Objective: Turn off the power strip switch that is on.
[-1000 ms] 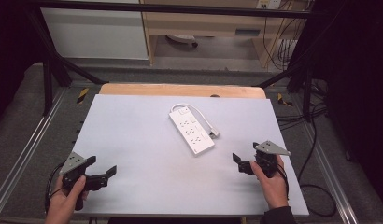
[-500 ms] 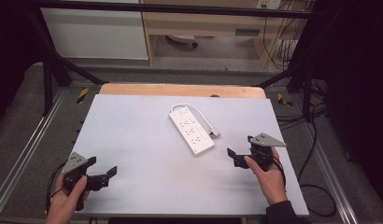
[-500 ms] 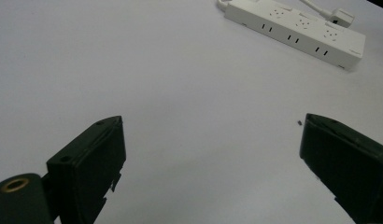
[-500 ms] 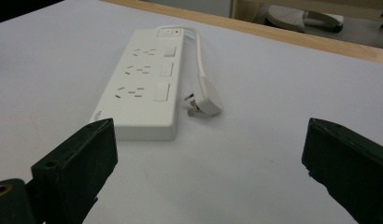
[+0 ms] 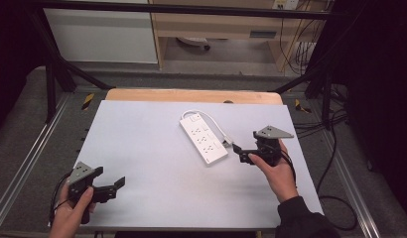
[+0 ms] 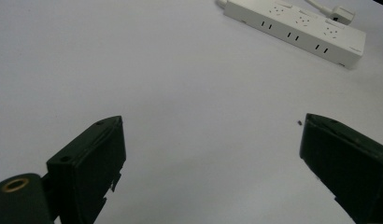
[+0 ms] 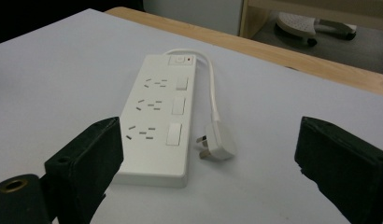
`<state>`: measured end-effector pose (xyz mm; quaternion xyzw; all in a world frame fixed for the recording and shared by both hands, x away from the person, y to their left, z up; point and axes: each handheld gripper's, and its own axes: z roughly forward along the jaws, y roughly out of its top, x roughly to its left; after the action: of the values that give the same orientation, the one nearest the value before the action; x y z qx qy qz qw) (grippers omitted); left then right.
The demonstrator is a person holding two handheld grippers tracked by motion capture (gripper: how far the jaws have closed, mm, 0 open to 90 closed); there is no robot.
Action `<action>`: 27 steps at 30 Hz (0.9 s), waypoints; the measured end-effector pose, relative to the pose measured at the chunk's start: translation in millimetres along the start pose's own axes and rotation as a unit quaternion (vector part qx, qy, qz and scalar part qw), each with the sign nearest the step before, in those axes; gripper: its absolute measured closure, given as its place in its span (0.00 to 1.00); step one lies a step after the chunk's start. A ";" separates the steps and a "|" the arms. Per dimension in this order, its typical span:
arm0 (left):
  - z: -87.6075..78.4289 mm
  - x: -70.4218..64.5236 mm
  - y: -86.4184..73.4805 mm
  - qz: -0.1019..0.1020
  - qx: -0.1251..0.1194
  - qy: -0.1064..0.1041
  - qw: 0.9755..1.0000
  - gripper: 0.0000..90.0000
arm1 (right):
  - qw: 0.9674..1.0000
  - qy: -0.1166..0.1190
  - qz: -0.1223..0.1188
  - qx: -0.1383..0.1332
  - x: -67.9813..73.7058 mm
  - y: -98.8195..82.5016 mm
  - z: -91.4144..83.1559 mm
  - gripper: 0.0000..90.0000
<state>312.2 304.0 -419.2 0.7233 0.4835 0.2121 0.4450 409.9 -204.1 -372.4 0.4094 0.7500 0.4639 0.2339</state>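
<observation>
The power strip (image 5: 203, 139) lies ungrasped on the desk (image 5: 142, 148); the right gripper (image 5: 242, 153), fingers wide and empty, having just narrowed slightly, is brought near its plug (image 7: 216, 143); the left gripper (image 5: 113, 187) is held open, empty.

Left gripper view: the near-left end of the power strip (image 6: 297, 25) runs out at the top edge, and its plug (image 6: 343, 15) is clipped there too; a tiny dark speck on the table (image 6: 180, 93) beside the right-hand jaw is too small to identify. Right gripper view: the strip's near-left corner (image 7: 159, 126) sits behind the left-hand jaw; its socket markings are too soft to read. High view: the right gripper (image 5: 244, 152) covers what is probably the plug.
</observation>
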 end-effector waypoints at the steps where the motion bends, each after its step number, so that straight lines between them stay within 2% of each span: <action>1: 0.0 0.0 0.0 0.000 0.000 0.000 1.000 0.08 | 1.000 -0.003 -0.003 -0.001 -0.3 2.9 0.6 0.15; 7: 0.8 -0.5 -0.4 0.002 0.001 0.000 1.000 0.08 | 1.000 -0.017 -0.014 -0.008 -3.0 19.1 2.2 0.32; 8: 0.8 -0.5 -0.4 0.002 0.001 0.000 1.000 0.08 | 1.000 -0.017 -0.014 -0.008 -3.0 19.1 2.2 0.32; 9: 0.5 -0.4 -0.3 0.005 0.003 0.000 1.000 0.08 | 1.000 -0.021 -0.017 -0.006 -3.9 23.3 3.3 0.38; 10: 0.6 -0.8 -0.4 0.004 0.002 0.000 1.000 0.08 | 1.000 -0.021 -0.017 -0.006 -3.9 23.3 3.3 0.38; 13: 1.0 -0.9 -0.7 0.004 0.003 0.001 1.000 0.08 | 1.000 -0.019 -0.021 -0.004 -5.1 28.0 6.4 0.48; 14: 1.2 -0.9 -0.7 0.004 0.003 0.000 1.000 0.08 | 1.000 -0.016 -0.022 -0.006 -5.7 29.9 8.8 0.56; 18: 1.2 -1.8 -0.4 0.007 0.003 0.000 1.000 0.08 | 1.000 -0.015 -0.018 -0.013 -7.9 32.8 13.2 0.69; 19: 1.2 -1.8 -0.4 0.007 0.003 0.000 1.000 0.08 | 1.000 -0.015 -0.018 -0.013 -7.9 32.8 13.2 0.69; 21: 0.5 -1.5 -0.3 0.005 0.003 0.000 1.000 0.08 | 1.000 -0.014 -0.018 -0.017 -9.5 34.3 16.5 0.78; 27: 1.7 -1.9 -0.4 0.006 0.004 -0.001 1.000 0.08 | 0.999 -0.017 -0.018 -0.028 -13.8 38.6 21.8 0.90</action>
<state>312.5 301.7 -420.2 0.7287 0.4792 0.2119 0.4410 448.9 -195.5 -348.6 0.3972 0.7401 0.4731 0.2659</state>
